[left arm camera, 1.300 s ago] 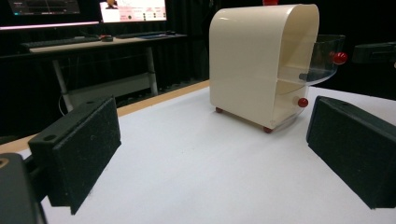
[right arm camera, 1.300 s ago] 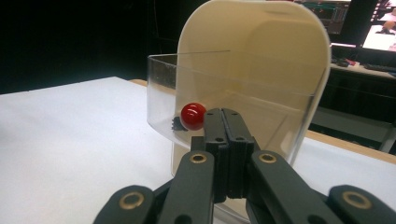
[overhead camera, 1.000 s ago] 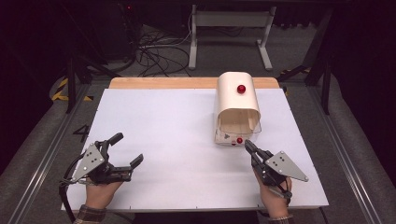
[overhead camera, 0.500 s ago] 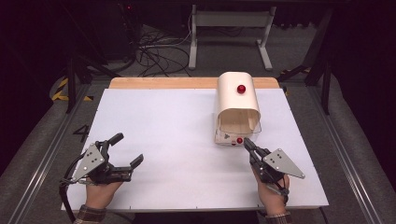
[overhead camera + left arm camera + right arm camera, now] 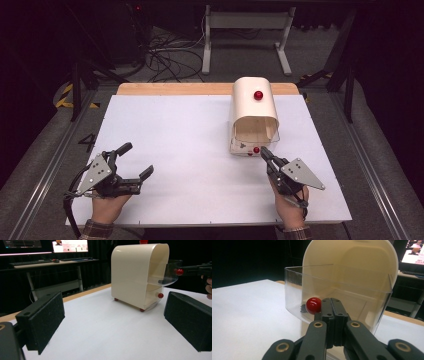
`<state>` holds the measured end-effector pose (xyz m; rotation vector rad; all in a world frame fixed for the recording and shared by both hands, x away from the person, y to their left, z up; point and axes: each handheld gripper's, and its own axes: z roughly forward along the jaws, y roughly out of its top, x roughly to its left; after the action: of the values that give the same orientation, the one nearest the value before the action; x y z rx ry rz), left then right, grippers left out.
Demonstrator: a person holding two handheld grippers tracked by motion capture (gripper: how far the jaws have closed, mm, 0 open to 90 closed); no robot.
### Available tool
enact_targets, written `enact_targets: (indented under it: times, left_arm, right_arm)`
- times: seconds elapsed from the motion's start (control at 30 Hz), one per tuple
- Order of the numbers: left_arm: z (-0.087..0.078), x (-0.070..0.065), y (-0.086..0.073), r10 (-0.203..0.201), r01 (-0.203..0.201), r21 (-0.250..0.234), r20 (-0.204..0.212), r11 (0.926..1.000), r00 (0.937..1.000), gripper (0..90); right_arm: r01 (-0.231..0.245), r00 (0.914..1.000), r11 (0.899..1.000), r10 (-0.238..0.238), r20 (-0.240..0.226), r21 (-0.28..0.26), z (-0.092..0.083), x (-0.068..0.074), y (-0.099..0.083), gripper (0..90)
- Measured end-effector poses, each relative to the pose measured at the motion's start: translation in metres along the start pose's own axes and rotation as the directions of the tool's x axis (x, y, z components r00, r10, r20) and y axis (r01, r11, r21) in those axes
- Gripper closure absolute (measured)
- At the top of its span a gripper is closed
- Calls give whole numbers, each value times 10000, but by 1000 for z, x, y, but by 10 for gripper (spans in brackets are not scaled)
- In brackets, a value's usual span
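Note:
A cream, round-topped box (image 5: 254,102) stands at the table's right middle, with a red knob (image 5: 258,95) on its top. A clear drawer (image 5: 337,290) sticks out of its near side and carries a red knob (image 5: 313,305). My right gripper (image 5: 263,150) is shut with nothing between its jaws. Its tip rests against the drawer's clear front, just right of that knob, in the right gripper view (image 5: 333,301). The left gripper view shows a lower drawer knob (image 5: 160,295) under the drawer. My left gripper (image 5: 136,160) lies open at the near left, holding nothing, far from the box.
The white table top (image 5: 190,135) ends in a wooden strip (image 5: 175,88) at the far edge. Beyond it are a table frame (image 5: 245,30) and loose cables (image 5: 165,55) on the floor. A desk with monitors (image 5: 50,247) stands behind the box in the left gripper view.

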<state>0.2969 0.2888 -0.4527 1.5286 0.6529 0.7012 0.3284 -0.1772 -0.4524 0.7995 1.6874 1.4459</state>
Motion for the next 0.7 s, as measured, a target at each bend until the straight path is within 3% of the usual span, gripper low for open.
enact_targets:
  times: [0.7]
  left_arm:
    - [0, 0, 0, -56, 56, 4, 100, 10000, 9999, 40]
  right_arm:
    - [7, 10000, 10000, -7, 80, 7, 4, -1, 0, 900]
